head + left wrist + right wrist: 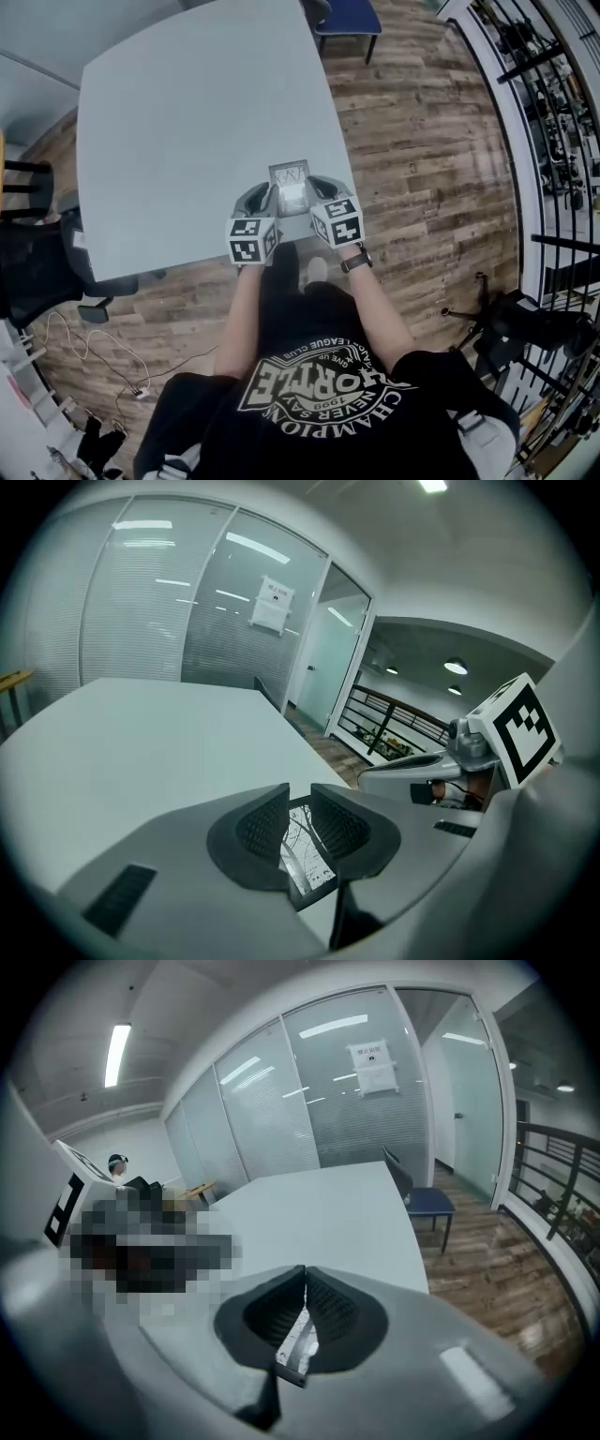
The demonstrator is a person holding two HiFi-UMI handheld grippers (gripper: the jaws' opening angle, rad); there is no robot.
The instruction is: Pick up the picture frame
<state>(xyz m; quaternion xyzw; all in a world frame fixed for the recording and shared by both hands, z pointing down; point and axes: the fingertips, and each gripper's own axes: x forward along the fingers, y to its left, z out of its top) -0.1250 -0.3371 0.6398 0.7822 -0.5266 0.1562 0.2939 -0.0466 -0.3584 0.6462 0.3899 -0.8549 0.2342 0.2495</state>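
Observation:
The picture frame (290, 186) is a small dark-rimmed frame holding a black-and-white print. It stands tilted over the near edge of the grey table (187, 122), between my two grippers. My right gripper (317, 191) is shut on one side of the frame, whose thin edge (298, 1342) shows pinched between the jaws (305, 1274). My left gripper (260, 199) sits on the frame's other side. Its jaws (300, 794) stand slightly apart, and the print (305, 855) shows in the gap with the pads not pressing on it. Whether the frame touches the table I cannot tell.
A blue chair (349, 17) stands at the table's far corner and a black office chair (37, 272) at its left. A dark railing (553, 141) runs along the right over the wood floor. Cables (94, 356) lie on the floor. A glass wall (216, 611) lies beyond the table.

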